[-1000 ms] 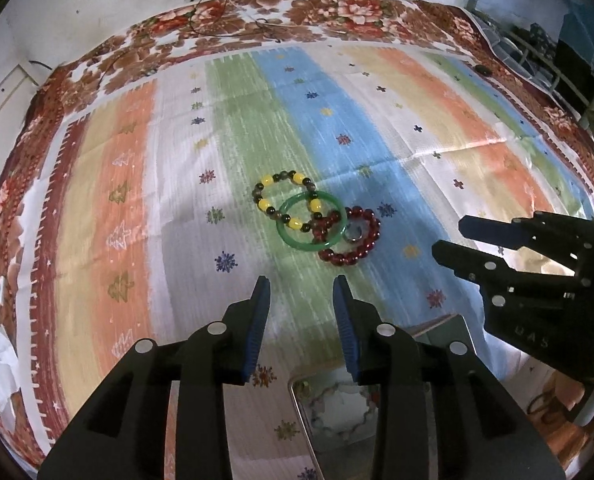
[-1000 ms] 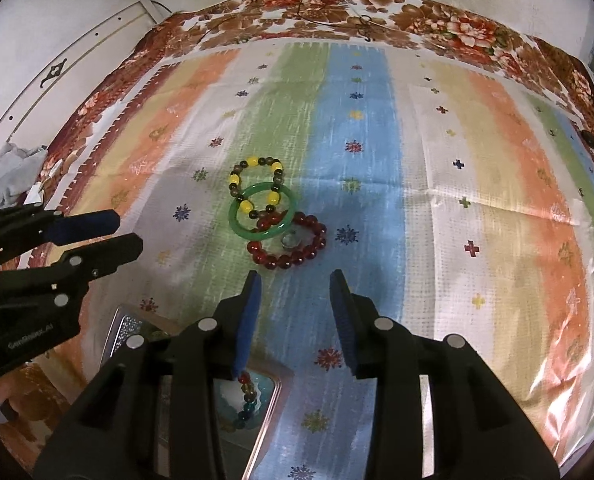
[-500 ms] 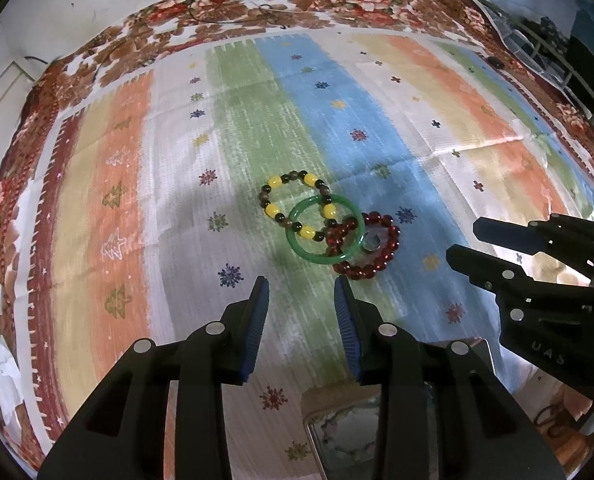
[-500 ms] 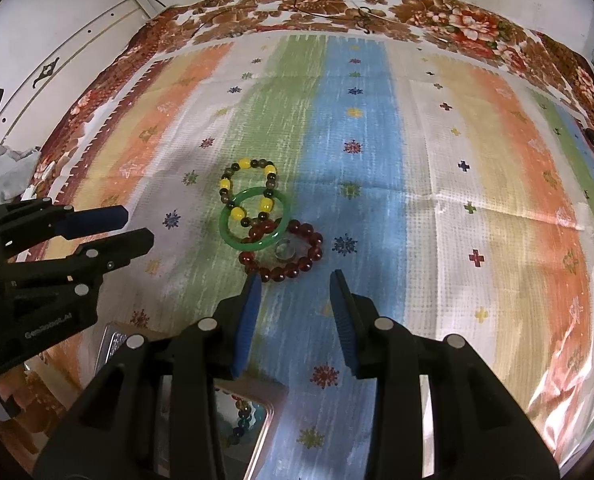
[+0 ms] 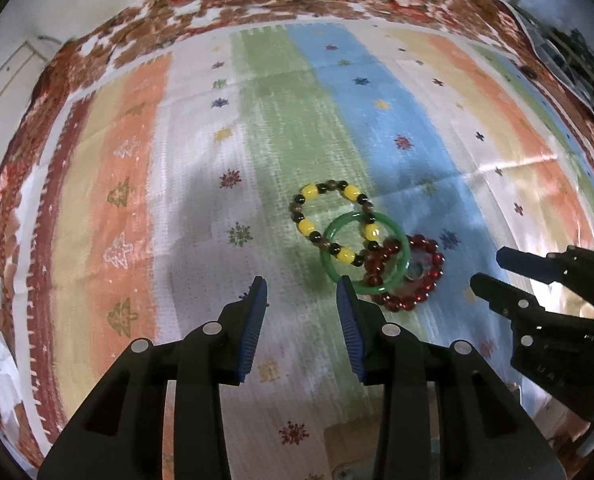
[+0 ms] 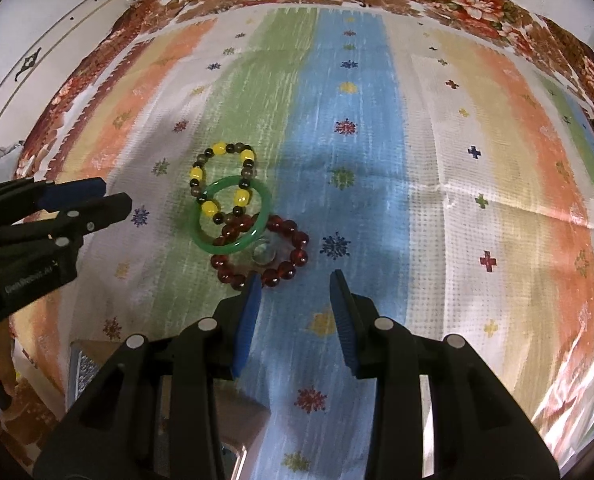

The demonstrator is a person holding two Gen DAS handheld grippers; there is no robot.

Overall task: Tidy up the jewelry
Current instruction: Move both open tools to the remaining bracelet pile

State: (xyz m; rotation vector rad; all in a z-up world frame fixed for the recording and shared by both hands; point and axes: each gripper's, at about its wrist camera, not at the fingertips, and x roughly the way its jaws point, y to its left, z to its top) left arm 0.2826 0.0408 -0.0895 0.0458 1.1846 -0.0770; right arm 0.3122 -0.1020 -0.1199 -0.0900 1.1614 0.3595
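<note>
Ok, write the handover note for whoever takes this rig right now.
Left gripper: open, empty, over the cloth near the green bangle.
Right gripper: open, empty, at the red bracelet.
Jewelry: the bangle overlaps the yellow bracelet and the red bracelet in one pile; a small ring lies inside the red one.
Done: nothing picked.
Left: separate and sort all pieces.

home: floral-edged striped tablecloth (image 6: 437, 168)

Colours and patterns: bracelets, cloth, fingers

Green bangle (image 5: 365, 254); dark red bead bracelet (image 5: 411, 276); yellow and dark brown bead bracelet (image 5: 331, 216). Striped cloth (image 5: 145, 184): orange, white, green, blue, small star motifs, brown floral border. Black fingers (image 5: 253, 320), blue pads.
</note>
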